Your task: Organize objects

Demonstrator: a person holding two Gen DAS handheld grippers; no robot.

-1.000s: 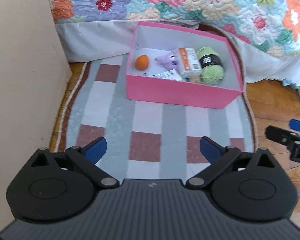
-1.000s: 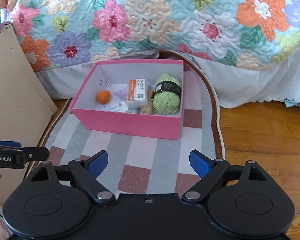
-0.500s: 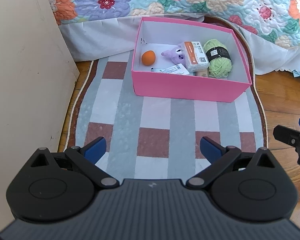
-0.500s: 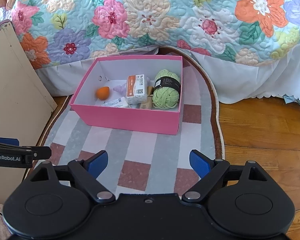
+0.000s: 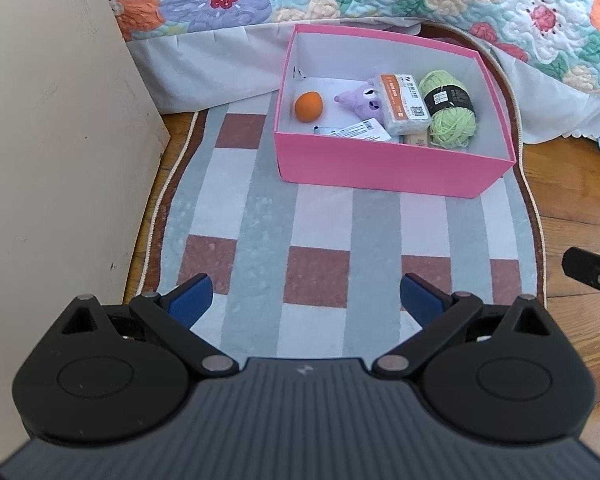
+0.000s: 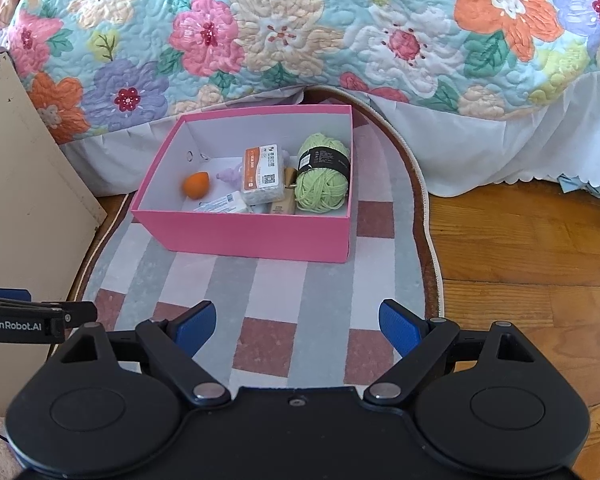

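Pink box holds green yarn, an orange ball — "GenRobot.AI" on the left hand-held gripper; it and the right hand-held gripper both gape wide, empty.

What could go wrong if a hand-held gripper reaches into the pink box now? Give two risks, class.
1. The packet lies on the purple plush and against the green yarn, so lifting one may drag another.
2. The orange ball looks round and lies free in the pink box; it could roll from closing pads.
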